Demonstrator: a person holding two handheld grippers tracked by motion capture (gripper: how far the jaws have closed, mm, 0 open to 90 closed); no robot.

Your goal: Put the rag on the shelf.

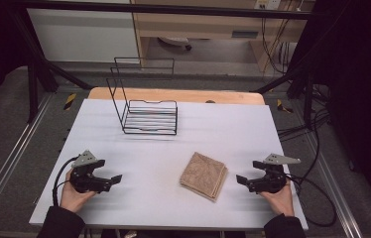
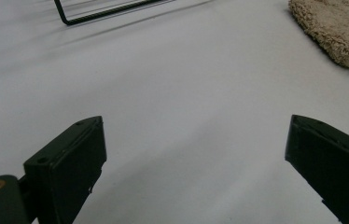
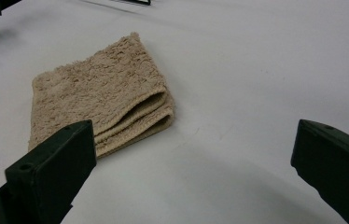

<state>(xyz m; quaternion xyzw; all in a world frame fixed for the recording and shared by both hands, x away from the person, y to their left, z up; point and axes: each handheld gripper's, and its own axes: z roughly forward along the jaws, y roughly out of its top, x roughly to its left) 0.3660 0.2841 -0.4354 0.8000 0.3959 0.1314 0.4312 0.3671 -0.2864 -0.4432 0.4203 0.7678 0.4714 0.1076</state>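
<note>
Beige folded terry towel (image 1: 204, 175) lies between your left tongs (image 1: 115, 179) and right tongs (image 1: 242, 180); both are spread, pinching nothing.

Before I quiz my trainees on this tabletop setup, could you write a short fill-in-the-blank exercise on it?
1. The folded towel is ____ in colour.
2. The towel lies nearer the ____ gripper.
3. The black wire rack stands at the ____ side of the table from the person.
4. The jaws of the left gripper and right gripper are ____.

Missing words: beige; right; far; open
</note>
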